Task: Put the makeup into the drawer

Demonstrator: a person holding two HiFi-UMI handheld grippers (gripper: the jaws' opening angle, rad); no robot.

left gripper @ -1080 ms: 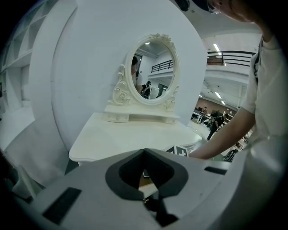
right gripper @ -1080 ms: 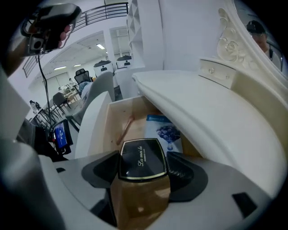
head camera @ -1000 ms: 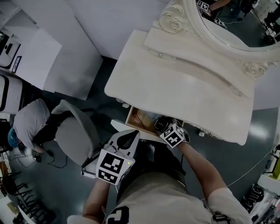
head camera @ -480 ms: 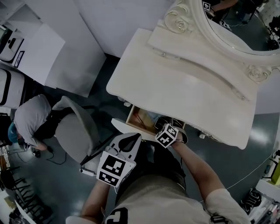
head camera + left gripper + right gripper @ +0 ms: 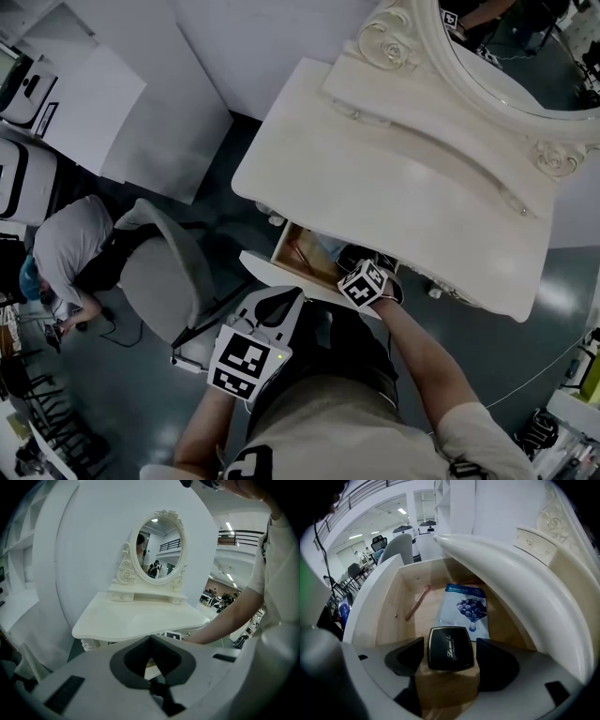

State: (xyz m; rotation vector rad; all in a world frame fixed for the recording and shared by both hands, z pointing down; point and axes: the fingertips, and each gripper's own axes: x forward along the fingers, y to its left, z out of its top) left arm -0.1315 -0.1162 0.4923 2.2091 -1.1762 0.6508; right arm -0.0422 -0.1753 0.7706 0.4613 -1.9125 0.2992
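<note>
While the right gripper (image 5: 450,654) has the black compact (image 5: 448,646) clamped by its sides just above the open drawer (image 5: 386,616), releasing too high could let it bounce or tip onto the blueberry packet (image 5: 465,607). The desk (image 5: 506,583) overhang looks close enough to clip. The left gripper (image 5: 151,641) hangs back, closed and empty.

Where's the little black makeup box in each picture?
Head view: cannot see it; the right gripper covers that spot.
Left gripper view: not in it.
Right gripper view: black compact, low centre, between the jaws.
Shared landmark: the white dressing table.
</note>
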